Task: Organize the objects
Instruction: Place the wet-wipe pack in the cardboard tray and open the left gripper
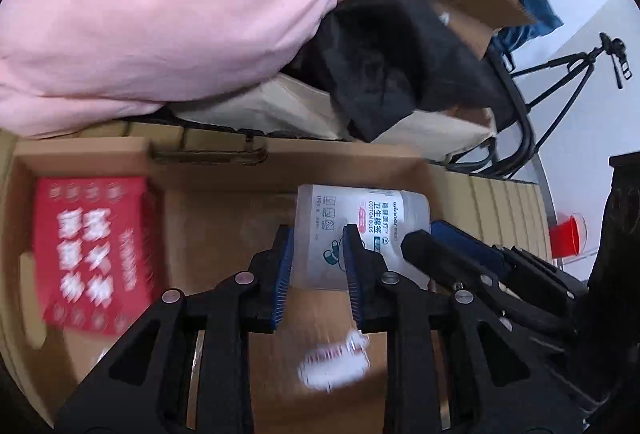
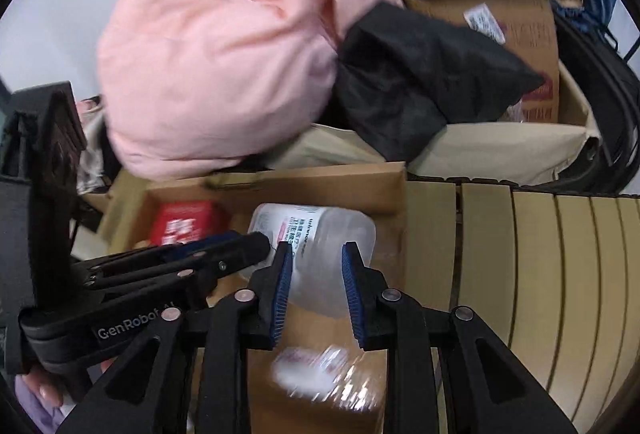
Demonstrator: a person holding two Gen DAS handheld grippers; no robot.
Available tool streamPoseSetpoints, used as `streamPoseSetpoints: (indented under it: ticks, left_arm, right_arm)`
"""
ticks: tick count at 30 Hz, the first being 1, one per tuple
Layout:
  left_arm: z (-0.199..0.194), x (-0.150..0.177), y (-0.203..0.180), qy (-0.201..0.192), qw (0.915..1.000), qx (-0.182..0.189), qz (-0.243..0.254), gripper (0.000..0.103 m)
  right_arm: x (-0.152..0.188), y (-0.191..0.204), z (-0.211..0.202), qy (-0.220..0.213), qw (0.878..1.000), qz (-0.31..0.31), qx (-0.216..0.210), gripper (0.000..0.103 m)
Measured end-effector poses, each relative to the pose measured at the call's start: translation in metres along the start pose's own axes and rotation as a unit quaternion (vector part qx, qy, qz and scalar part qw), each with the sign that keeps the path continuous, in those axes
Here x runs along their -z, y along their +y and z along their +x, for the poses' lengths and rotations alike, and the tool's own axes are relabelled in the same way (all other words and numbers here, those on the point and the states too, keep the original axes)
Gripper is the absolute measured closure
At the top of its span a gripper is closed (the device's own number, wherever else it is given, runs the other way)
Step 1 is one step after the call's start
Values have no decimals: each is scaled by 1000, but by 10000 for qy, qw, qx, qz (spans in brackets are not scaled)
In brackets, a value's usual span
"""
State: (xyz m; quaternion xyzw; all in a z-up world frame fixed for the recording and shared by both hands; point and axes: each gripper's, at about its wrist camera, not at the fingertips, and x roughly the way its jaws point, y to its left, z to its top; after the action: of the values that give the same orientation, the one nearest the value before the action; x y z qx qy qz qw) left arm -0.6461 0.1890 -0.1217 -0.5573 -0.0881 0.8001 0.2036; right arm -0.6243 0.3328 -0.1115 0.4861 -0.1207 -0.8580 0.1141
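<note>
Open cardboard box [image 1: 224, 170], far wall under pink bedding [image 1: 168, 14]. Red packet [image 1: 92, 254] against left wall; bare floor between it and the tub. Cotton-bud tub [image 1: 360, 230] on its side, mid-box. Left gripper [image 1: 318, 274] clamped on tub's lower part; right gripper [image 2: 314, 278] clamped on its other end. Slatted table [image 2: 540, 274] lies right of the box's edge.

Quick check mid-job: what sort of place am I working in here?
Probably a room at home used for storage or packing, not a workshop. A pink duvet and black clothing are heaped behind an open cardboard box, more boxes stand further back, and a tripod is by the wall.
</note>
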Motion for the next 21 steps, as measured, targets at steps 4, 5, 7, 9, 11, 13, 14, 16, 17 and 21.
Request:
streamPoseSetpoints:
  ticks: [4, 5, 7, 9, 11, 13, 14, 16, 17, 21]
  left_arm:
    - [11, 4, 8, -37, 9999, -148, -59, 71]
    - [5, 7, 8, -121, 9997, -229, -11, 67]
    - [-5, 9, 6, -190, 9994, -257, 126, 61]
    - [-32, 20, 1, -336, 9988, -244, 277, 48]
    - [-60, 35, -2, -490, 9969, -403, 468, 35]
    - [-94, 58, -6, -632, 9932, -634, 742, 31]
    - [-112, 71, -7, -717, 9905, -771, 886, 24]
    - [-146, 93, -9, -894, 9846, -1086, 1036, 14]
    - [-174, 114, -9, -1064, 9796, -1296, 1111, 11]
    - [-250, 179, -4, -1514, 9662, -1773, 1101, 2]
  right_arm:
    - [-5, -16, 23, 89, 9998, 198, 41, 74]
    - [-5, -17, 24, 73, 9997, 216, -18, 74]
    - [-4, -18, 22, 46, 9995, 300, -83, 73]
    - [-4, -18, 12, -9, 9995, 316, -94, 73]
    - [-4, -11, -1, -69, 9998, 210, 15, 69]
    - [2, 1, -22, -131, 9999, -55, 81, 33]
    - [10, 8, -38, -161, 9996, -236, 36, 17]
    - [24, 19, -65, -204, 9986, -484, -20, 0]
    - [34, 25, -82, -248, 9979, -604, -25, 0]
    - [91, 46, -164, -517, 9945, -909, -106, 0]
